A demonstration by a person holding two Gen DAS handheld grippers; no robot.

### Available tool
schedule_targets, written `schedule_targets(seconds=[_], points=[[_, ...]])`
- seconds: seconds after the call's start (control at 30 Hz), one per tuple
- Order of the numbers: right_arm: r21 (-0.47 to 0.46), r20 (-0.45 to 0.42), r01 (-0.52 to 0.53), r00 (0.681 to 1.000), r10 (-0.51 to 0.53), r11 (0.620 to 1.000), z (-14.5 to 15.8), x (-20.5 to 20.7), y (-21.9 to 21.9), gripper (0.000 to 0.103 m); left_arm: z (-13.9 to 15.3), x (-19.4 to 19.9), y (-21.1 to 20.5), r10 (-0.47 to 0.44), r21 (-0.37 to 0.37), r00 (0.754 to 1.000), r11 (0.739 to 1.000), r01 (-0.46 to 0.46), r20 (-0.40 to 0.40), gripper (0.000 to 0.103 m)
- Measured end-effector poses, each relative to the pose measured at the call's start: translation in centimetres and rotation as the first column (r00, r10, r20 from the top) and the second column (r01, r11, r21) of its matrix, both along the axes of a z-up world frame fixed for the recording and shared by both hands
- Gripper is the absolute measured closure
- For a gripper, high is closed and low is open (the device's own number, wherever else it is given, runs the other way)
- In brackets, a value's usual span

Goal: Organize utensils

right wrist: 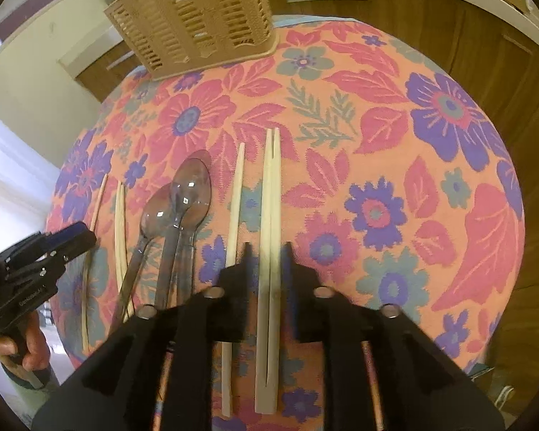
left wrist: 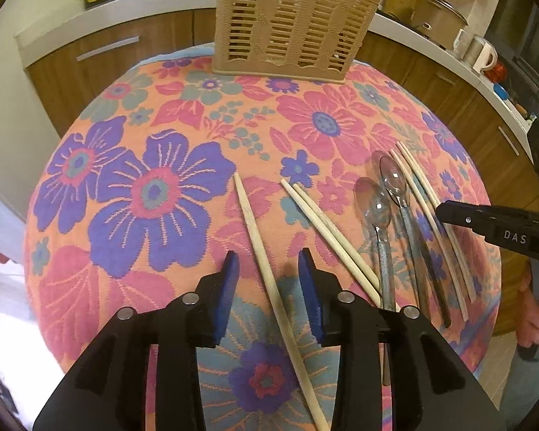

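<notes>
Pale wooden chopsticks and clear plastic spoons (left wrist: 395, 183) lie on a floral tablecloth (left wrist: 154, 194). A beige slotted utensil holder (left wrist: 291, 25) stands at the table's far edge. My left gripper (left wrist: 269, 264) is open, its blue pads on either side of a single chopstick (left wrist: 255, 230) with gaps showing. My right gripper (right wrist: 268, 249) is open too, straddling a pair of chopsticks (right wrist: 272, 194) low over the cloth. Another chopstick (right wrist: 235, 201) lies just left of it, then the spoons (right wrist: 192, 186). The holder (right wrist: 194, 18) appears at the upper left.
A second chopstick pair (left wrist: 327, 230) lies right of my left gripper. The right gripper (left wrist: 449, 212) enters from the right edge; the left gripper (right wrist: 84, 237) and a hand (right wrist: 28, 348) sit at the left edge. Wooden cabinets and a counter with bottles, a pot and mugs (left wrist: 485, 54) surround the table.
</notes>
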State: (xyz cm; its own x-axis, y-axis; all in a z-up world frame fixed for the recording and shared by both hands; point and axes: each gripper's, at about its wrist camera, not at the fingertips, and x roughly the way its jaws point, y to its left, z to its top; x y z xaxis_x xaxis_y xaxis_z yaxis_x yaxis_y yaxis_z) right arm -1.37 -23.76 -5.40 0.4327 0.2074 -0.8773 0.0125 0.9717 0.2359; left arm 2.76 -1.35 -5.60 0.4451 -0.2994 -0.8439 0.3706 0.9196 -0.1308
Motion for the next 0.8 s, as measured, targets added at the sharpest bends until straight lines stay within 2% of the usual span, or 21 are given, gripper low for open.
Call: schedule_targets(seconds=[0.03,0.13,0.2,0.33,0.4,0.43,0.47,0.5,0.67,0.8], points=[[-0.027,0.003,-0.009,1.0,0.009,1.0,0.2,0.1,0.2,0.069,0.0,0.0,0.1,0.002,0.0,1.0,1.0,-0.002,0.0,0.07],[-0.129,0.015,-0.018,1.0,0.02,0.991,0.4,0.6,1.0,0.068,-0.2,0.2,0.3,-0.001,-0.006,1.0,1.0,0.001,-0.017,0.07],[-0.124,-0.012,-0.025,1.0,0.024,0.992,0.0,1.2,1.0,0.068,-0.1,0.3,0.1,-0.008,0.005,1.0,1.0,0.008,-0.018,0.07],[-0.197,-0.037,-0.046,0.999,0.04,0.979,0.1,2.3,1.9,0.074,-0.2,0.3,-0.9,-0.042,0.079,0.999,0.996,0.043,-0.014,0.07],[-0.239,-0.037,-0.064,0.998,0.057,0.969,0.1,2.4,2.9,0.081,-0.3,0.2,-1.5,-0.049,0.107,0.999,0.993,0.05,-0.005,0.071],[-0.246,-0.037,-0.073,0.997,0.065,0.967,0.1,2.5,3.3,0.088,-0.3,0.1,-1.7,-0.047,0.119,0.999,0.992,0.046,0.001,0.081],[-0.247,-0.038,-0.078,0.997,0.071,0.966,0.2,2.5,3.4,0.093,-0.3,0.1,-1.9,-0.041,0.143,0.999,0.989,0.038,0.015,0.086],[-0.245,-0.037,-0.08,0.997,0.073,0.966,0.2,2.4,3.5,0.093,-0.3,0.0,-2.1,-0.044,0.159,0.999,0.986,0.04,0.022,0.095],[-0.225,0.0,-0.068,0.998,0.07,0.972,0.6,2.0,3.4,0.093,0.1,-0.5,-1.9,-0.072,0.103,0.996,0.992,0.067,0.044,0.099],[-0.175,0.097,-0.062,0.992,0.08,0.983,3.0,1.2,2.8,0.093,1.6,-0.6,-1.2,-0.046,0.024,0.994,0.999,0.044,0.097,0.099]])
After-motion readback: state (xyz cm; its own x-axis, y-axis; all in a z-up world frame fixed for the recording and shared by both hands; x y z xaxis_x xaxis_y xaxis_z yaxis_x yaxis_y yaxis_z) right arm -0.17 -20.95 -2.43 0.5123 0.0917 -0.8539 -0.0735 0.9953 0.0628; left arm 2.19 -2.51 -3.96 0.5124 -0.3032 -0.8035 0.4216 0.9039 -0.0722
